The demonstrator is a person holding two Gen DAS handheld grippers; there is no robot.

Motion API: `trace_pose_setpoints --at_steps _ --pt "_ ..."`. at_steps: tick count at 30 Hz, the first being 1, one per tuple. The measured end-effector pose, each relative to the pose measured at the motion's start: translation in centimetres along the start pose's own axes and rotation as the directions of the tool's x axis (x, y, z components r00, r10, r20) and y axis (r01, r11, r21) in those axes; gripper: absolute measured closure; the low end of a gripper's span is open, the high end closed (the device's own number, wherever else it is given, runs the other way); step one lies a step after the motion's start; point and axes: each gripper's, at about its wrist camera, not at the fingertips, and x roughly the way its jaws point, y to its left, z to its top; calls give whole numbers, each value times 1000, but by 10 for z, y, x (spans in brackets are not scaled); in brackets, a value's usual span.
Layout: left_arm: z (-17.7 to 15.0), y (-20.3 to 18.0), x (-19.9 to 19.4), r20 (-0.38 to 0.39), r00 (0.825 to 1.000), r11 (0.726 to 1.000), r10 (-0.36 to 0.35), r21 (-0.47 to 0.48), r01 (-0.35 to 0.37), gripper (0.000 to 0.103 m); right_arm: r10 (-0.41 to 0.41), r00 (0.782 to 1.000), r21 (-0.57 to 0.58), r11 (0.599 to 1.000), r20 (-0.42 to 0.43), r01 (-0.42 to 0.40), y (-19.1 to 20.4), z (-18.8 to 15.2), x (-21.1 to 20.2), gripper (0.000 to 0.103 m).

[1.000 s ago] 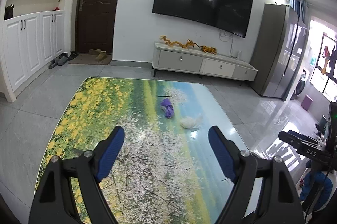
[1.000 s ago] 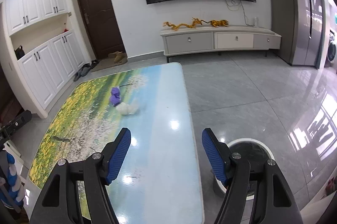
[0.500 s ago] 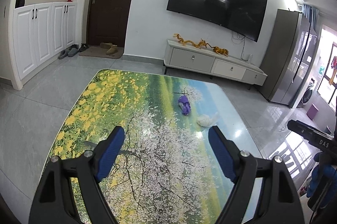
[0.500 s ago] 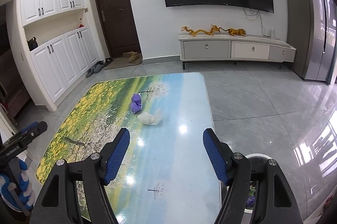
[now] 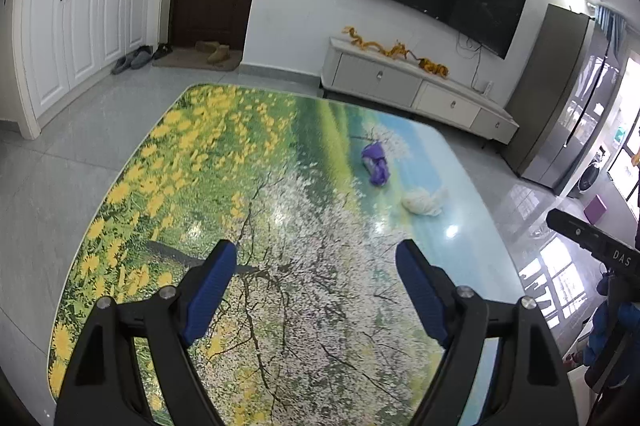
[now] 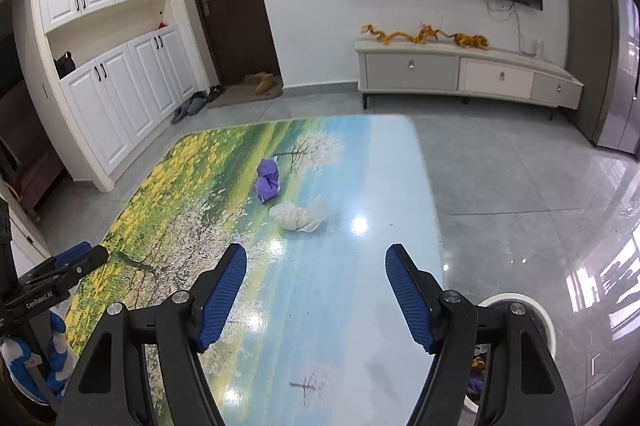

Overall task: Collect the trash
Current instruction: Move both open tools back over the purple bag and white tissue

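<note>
- The left gripper (image 5: 316,280), black angular arms with ribbed blue rubber pads, stands wide apart with nothing between the pads, poised above the glossy table top.
- The right gripper (image 6: 316,286), same black frame and textured blue pads, is also spread wide and empty, over the pale blue end of the table.
- The table (image 6: 360,306) is a rounded-corner rectangle with a shiny printed landscape: yellow flowers, white blossom trees, blue sky; ceiling lights glint on it.
- A crumpled purple wad of thin soft material (image 6: 267,182) lies on the table toward its far end; in the left view it shows at (image 5: 375,162).
- Just beside it, nearer the right gripper, lies a crumpled white tissue-like wad (image 6: 300,216), loose and wrinkled, also seen at (image 5: 424,204). I cannot tell whether the two wads touch.
- A round white-rimmed bin (image 6: 548,330) stands on the grey polished tile floor by the table's edge, partly hidden behind the right gripper's arm; coloured scraps lie inside.
</note>
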Motion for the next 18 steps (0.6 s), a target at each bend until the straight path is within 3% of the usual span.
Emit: trace_pose_setpoints --at_steps 9,18 --pt "6 5 53 -100 995 1000 -9 11 10 22 67 995 6 998 -74 -67 -4 4 60 33" --pt "41 -31 119 -170 982 986 -81 127 104 22 133 983 -9 991 -129 -135 -17 6 109 33"
